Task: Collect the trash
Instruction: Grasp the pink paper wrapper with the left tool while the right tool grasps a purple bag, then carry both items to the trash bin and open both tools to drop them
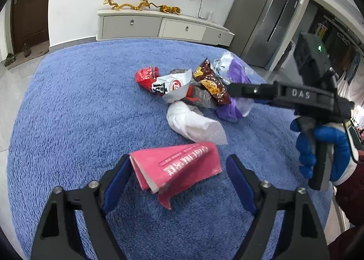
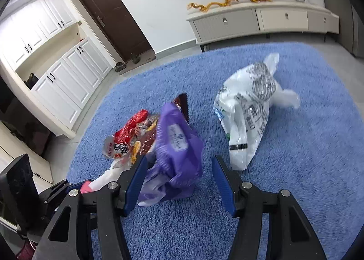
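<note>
Left wrist view shows the left tool (image 1: 177, 170) released, its blue pads either side of a folded pink paper packet (image 1: 179, 166) lying on a blue fluffy rug (image 1: 68, 112); whether the pads touch it is unclear. Beyond lies a heap of trash: crumpled white tissue (image 1: 193, 123), a red and white wrapper (image 1: 163, 82), a brown snack bag (image 1: 211, 84). Right wrist view shows the right tool (image 2: 178, 174) released around a purple plastic bag (image 2: 177, 144), its contents hidden. A white printed plastic bag (image 2: 248, 112) lies just beside it. A blue-gloved hand (image 1: 323, 148) grips the right tool's handle.
</note>
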`<state>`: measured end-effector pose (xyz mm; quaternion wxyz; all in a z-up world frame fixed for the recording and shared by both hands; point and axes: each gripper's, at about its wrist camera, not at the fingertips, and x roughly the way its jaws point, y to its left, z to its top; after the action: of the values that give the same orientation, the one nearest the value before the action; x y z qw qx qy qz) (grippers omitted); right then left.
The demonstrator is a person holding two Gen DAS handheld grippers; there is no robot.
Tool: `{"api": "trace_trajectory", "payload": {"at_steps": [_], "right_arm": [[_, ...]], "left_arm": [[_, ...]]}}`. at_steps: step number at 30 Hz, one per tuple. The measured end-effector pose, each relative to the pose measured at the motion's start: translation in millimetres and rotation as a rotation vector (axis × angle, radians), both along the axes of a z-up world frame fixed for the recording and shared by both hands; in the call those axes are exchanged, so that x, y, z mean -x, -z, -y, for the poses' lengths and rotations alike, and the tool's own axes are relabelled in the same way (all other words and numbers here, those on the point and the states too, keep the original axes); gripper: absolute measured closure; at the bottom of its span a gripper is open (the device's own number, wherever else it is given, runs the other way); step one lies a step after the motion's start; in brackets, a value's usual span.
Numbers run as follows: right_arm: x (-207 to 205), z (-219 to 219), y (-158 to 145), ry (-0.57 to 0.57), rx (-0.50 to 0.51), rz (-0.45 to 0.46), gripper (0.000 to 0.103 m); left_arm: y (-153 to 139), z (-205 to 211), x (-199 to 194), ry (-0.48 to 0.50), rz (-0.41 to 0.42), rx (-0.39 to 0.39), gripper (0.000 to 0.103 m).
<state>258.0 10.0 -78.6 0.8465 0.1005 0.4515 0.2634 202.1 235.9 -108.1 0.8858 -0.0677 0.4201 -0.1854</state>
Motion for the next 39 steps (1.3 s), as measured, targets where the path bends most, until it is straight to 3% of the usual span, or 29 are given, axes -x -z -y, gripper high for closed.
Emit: {"api": "trace_trajectory", "payload": {"at_steps": [1,3,4,10,12,17,30,39], "right_arm": [[0,1,0,-0.006,-0.01,-0.001,0.056],[0,5,-2,-0.016,-0.028,0.002,0.064],[2,7,-3,-0.019,-0.029,0.005,0.069],[22,23,-11,-0.021,-0.033,0.029,0.077],[31,31,-16,-0.016,-0.04,0.039,0.078],[58,49,-29,-0.011,-0.045,0.071,0.079],[122,110,-72,0.075,-0.081,0.17,0.08],[152,201,-93,0.227,-0.094,0.24,0.08]], "left_arm": [[0,-1,1,-0.005,-0.004,0.01,0.029],[1,-1,4,-0.005,-0.015,0.03,0.048],[1,-1,5,-0.007,-0.02,0.034,0.052],[-5,5,21,-0.041,-0.004,0.061,0.066],[-9,7,23,-0.04,0.003,0.07,0.086],[-19,17,45,-0.064,0.03,0.065,0.093],[-79,44,104,-0.038,0.148,0.046,0.094],[-127,131,103,0.111,0.222,0.023,0.094]]}}
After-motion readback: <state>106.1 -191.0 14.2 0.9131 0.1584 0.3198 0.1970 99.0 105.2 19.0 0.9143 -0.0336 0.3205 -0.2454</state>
